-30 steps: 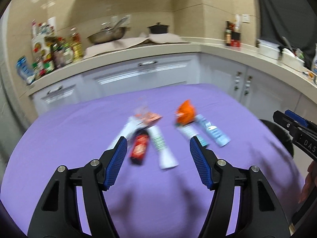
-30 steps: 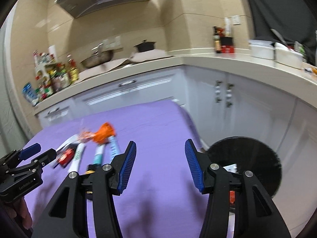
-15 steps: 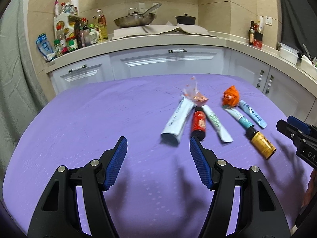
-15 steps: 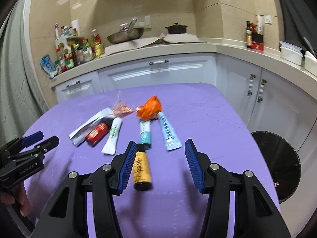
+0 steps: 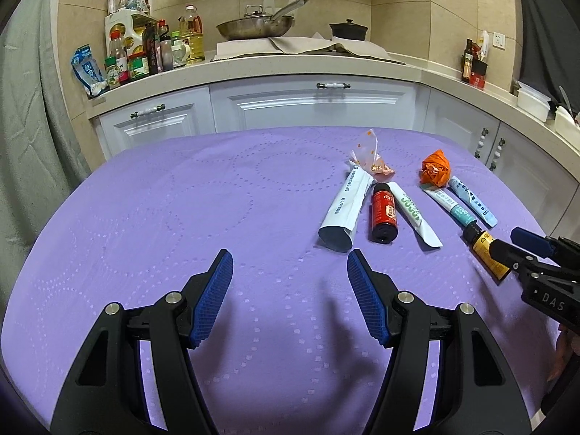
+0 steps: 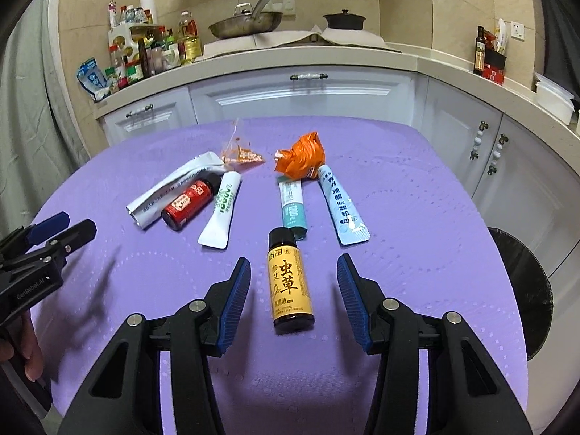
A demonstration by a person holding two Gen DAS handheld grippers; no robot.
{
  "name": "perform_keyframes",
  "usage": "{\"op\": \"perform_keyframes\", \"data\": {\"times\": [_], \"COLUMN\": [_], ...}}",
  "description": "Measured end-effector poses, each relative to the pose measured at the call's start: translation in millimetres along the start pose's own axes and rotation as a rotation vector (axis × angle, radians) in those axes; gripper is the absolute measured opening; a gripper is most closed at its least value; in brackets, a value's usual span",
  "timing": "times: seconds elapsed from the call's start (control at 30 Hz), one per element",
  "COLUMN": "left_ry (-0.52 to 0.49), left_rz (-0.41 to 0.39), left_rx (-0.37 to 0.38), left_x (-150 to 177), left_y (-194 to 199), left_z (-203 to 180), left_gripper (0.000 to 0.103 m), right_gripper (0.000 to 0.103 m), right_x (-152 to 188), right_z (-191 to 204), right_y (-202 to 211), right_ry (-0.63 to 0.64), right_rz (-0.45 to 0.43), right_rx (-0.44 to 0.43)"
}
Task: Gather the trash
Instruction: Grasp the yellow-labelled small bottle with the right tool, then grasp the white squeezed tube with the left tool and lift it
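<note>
Two small bottles, one yellow-labelled (image 6: 290, 282) and one red-labelled (image 6: 186, 204), three squeeze tubes (image 6: 221, 214), three crumpled wrappers (image 6: 302, 157), one black bin (image 6: 522, 286), two grippers (image 6: 293, 288) counted.

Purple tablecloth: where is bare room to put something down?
The purple tablecloth is bare left of the white pouch and near the left tool. Crowded: the litter row from pouch to yellow bottle, lying between the open right tool fingers.
</note>
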State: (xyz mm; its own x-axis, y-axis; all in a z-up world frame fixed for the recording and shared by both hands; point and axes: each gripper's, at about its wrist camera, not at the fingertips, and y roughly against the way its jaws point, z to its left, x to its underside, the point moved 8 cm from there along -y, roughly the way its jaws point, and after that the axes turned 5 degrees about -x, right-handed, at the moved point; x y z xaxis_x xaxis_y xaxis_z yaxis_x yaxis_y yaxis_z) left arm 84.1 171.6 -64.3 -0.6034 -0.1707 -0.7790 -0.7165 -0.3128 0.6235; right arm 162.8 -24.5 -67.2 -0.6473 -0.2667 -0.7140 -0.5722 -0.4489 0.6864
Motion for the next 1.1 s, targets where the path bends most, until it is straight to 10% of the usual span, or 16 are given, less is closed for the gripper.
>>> {"op": "perform_keyframes", "data": {"times": [0.4,1.1], "left_ry": [-0.006,-0.051], "left_rz": [0.015,0.065], "left_rx": [0.017,0.069], "left_x": [-2,-23], "left_y": [-5,-43], "left_z": [-7,-42], "left_gripper": [0.065,0.065], "right_gripper": [0.025,0.025], "right_x": [9,-24], "right_z": [3,-52], "right_y": [-16,3], "right_ry": [-0.005,-0.055], "right_rz": [0.091,-0.037], "right_rx": [-0.037,0.044]}}
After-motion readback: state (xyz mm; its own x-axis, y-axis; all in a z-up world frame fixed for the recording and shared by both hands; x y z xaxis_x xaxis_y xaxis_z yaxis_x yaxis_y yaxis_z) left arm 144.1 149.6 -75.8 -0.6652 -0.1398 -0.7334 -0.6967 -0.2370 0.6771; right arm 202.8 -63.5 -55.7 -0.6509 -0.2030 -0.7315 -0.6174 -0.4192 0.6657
